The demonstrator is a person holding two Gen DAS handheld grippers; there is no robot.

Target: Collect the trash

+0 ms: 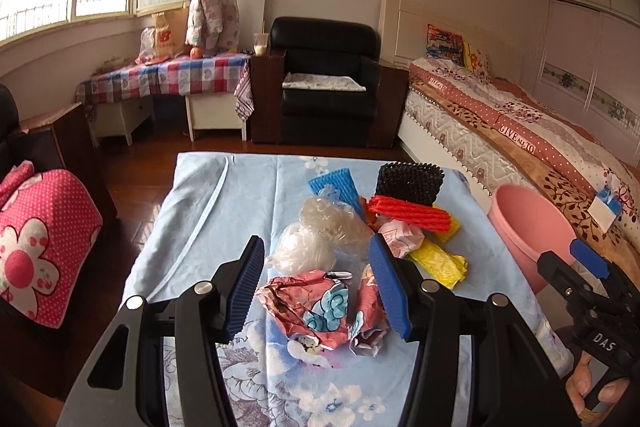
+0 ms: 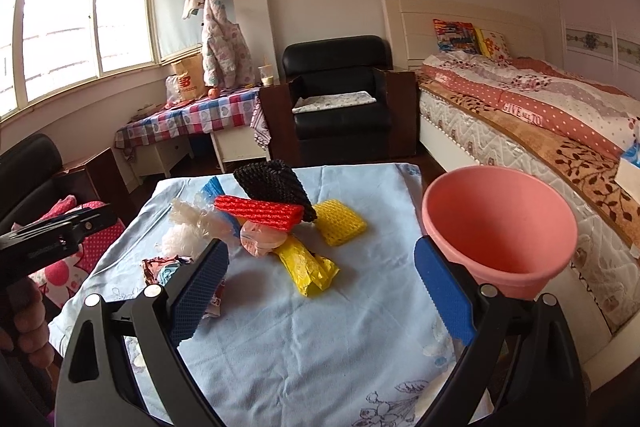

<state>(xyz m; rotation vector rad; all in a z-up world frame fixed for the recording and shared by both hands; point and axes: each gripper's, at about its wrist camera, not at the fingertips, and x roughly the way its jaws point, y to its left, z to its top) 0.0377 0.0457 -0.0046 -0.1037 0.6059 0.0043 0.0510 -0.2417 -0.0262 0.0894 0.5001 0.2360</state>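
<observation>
In the left wrist view, the right gripper (image 1: 590,263) shows only one blue pad, its other side lost past the frame's edge, and the pink bin (image 1: 528,223) is cut across by it low down. The crumpled foil wrapper (image 1: 320,307) lies partly behind the left gripper's (image 1: 320,287) blue pads. In the right wrist view, the blue foam net (image 2: 212,189) is mostly hidden behind the clear plastic bags (image 2: 192,223).

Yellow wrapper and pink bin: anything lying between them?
Nothing; only bare blue cloth separates the yellow wrapper from the pink bin, seen in the right wrist view.
</observation>
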